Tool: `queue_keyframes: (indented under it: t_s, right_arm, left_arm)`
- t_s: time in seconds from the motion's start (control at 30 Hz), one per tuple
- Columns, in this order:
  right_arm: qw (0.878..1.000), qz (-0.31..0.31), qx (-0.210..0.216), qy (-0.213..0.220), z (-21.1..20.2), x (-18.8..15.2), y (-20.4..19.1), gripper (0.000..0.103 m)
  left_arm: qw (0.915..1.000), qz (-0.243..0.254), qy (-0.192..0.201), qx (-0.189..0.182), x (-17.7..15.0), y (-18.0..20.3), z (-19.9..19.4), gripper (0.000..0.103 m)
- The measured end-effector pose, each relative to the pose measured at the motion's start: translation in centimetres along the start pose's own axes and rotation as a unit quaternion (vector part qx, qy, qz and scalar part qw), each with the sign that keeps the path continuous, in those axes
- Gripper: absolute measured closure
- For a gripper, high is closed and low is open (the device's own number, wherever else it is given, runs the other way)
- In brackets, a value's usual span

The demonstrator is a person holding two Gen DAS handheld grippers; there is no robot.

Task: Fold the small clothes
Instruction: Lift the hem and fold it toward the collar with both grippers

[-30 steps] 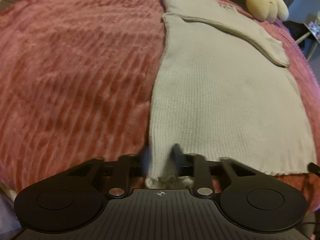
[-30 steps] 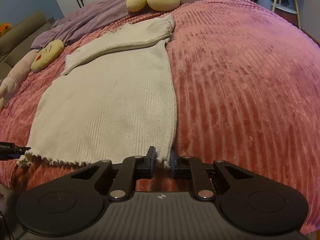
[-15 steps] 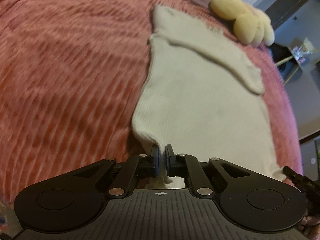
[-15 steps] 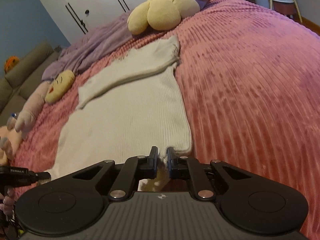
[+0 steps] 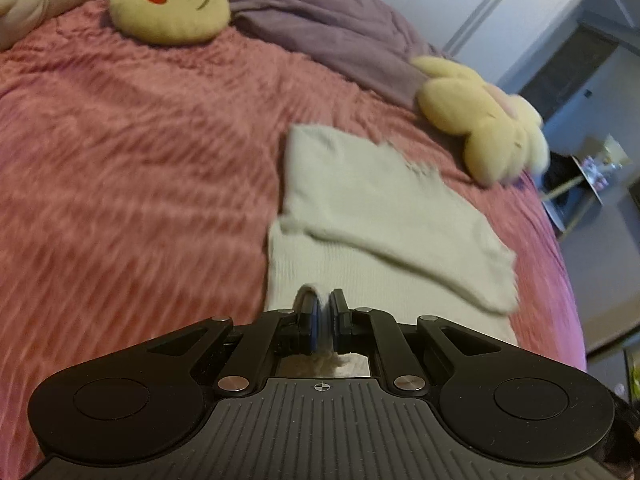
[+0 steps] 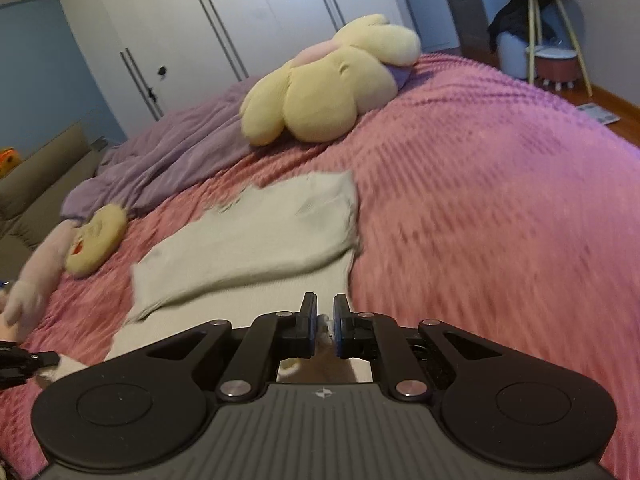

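A cream ribbed knit sweater [image 5: 372,216] lies on the pink bedspread [image 5: 132,168], sleeves folded across its upper part. My left gripper [image 5: 323,300] is shut on the sweater's hem at its left corner and holds it raised above the body. My right gripper [image 6: 325,308] is shut on the hem's right corner, also lifted; the sweater [image 6: 256,240] stretches away ahead of it. The left gripper's tip [image 6: 36,358] shows at the right wrist view's left edge. The lower part of the sweater is hidden under both grippers.
A yellow flower plush [image 5: 484,136] lies beyond the sweater, also in the right wrist view [image 6: 332,84]. A round yellow face cushion [image 5: 172,8] and a purple blanket [image 5: 320,20] lie at the back. A stool and side table [image 6: 556,60] stand past the bed's right edge.
Both grippers closed on the hem corners, then lifted and carried them forward toward the sweater's top. The visible length of the sweater has shortened.
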State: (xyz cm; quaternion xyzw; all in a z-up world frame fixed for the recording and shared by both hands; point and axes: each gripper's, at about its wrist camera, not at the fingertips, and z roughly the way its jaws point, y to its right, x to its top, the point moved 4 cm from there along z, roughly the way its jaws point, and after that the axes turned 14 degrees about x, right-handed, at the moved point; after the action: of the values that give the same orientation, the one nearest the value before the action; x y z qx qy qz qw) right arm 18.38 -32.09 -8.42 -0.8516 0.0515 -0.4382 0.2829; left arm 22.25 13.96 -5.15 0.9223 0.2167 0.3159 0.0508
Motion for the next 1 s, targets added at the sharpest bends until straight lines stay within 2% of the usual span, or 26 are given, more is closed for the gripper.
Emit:
queue_keyframes:
  t_s: [0.13,0.2,0.27,0.3,0.33,0.4,0.53,0.63,0.7,0.77,0.83,0.87,0.9,0.93,1.0]
  right_arm:
    - [0.999,-0.019,-0.036,0.005,2.5,1.8,0.5,0.098]
    - [0.999,-0.015,-0.047,0.005,3.2,2.4,1.1,0.097]
    - [0.999,-0.003,-0.046,0.008,3.4,2.5,1.8,0.096]
    - [0.999,0.000,-0.038,0.006,3.4,2.3,2.1,0.091]
    - [1.000,0.002,-0.028,-0.001,3.5,2.0,2.2,0.086]
    - [1.000,-0.004,-0.010,-0.020,3.6,1.0,2.2,0.062]
    - [0.995,-0.039,-0.018,-0.085,5.0,-1.5,2.3,0.061]
    - [0.993,-0.025,-0.006,-0.116,6.2,-2.4,2.8,0.061]
    - [0.991,-0.022,-0.006,-0.131,6.8,-2.8,2.9,0.061]
    - [0.991,-0.024,-0.005,-0.132,6.9,-3.0,2.8,0.063]
    - [0.991,-0.032,-0.003,-0.132,6.8,-3.1,2.5,0.075]
    - [0.990,-0.040,-0.006,-0.131,6.7,-3.1,2.4,0.085]
    - [0.990,-0.052,-0.010,-0.133,6.7,-3.2,2.3,0.090]
    - [0.989,-0.066,-0.015,-0.132,6.6,-3.3,2.0,0.092]
    - [0.988,-0.089,-0.021,-0.126,6.4,-3.2,1.6,0.095]
  left_arm:
    - [0.9996,-0.017,-0.003,0.022,1.2,-0.1,2.3,0.093]
    - [0.9987,-0.006,0.013,0.050,1.4,-0.2,2.9,0.091]
    - [0.9973,0.013,0.032,0.064,1.3,-0.4,2.8,0.078]
    - [0.9972,0.021,0.037,0.061,1.2,-0.5,2.8,0.065]
    - [0.9974,0.034,0.040,0.050,0.9,-0.5,2.8,0.054]
    - [0.9966,0.070,0.034,0.028,0.0,-0.3,3.0,0.046]
    - [0.9877,0.148,0.031,0.039,-1.9,1.0,4.2,0.040]
    - [0.9854,0.166,0.021,0.034,-2.4,1.8,5.4,0.039]
    - [0.9851,0.169,0.012,0.030,-2.5,2.3,6.2,0.042]
    - [0.9829,0.182,0.010,0.027,-2.6,3.0,6.8,0.051]
    - [0.9798,0.195,0.010,0.044,-2.7,3.4,7.5,0.069]
    - [0.9786,0.199,0.009,0.050,-2.7,3.7,7.7,0.073]
    - [0.9780,0.201,0.011,0.053,-2.7,3.8,7.8,0.084]
    - [0.9778,0.202,0.012,0.055,-2.7,3.8,7.7,0.089]
    - [0.9786,0.198,0.016,0.053,-2.5,3.8,7.4,0.092]
